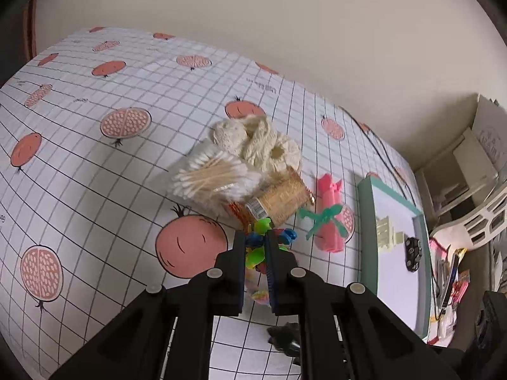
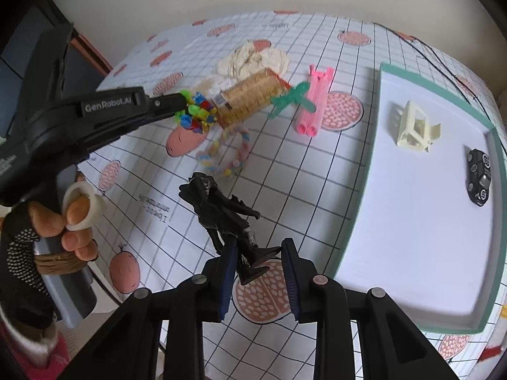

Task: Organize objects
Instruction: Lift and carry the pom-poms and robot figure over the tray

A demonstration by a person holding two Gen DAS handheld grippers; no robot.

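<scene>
1. While its jaws pinch a cluster of bright plastic toys [image 1: 257, 247], the left gripper [image 1: 256, 237] hangs over the worktop [image 1: 79, 164]; a gloved hand [image 2: 47, 221] grips its handle, seen from the right wrist view.
2. Just beyond that cluster lie a gold thread spool [image 1: 285, 199], a pack of cotton swabs [image 1: 212, 174] and cream knitted pieces [image 1: 259, 142], all touching in one heap near the worktop's middle.
3. Beside the spool, toward the tray, lies a pink roll [image 1: 329, 215] tied with a green bow [image 1: 323, 218]; a pastel beaded bracelet [image 2: 228, 155] lies just nearer than the heap.
4. Though spread apart, the right gripper [image 2: 258, 259] has a black figurine [image 2: 221, 209] between its jaws; whether either pad touches it I cannot tell.
5. Along the worktop's right edge sits a teal-rimmed tray [image 2: 367, 171]; inside it are a cream clip [image 2: 412, 126] and a black remote-like object [image 2: 480, 177], apart from each other.
</scene>
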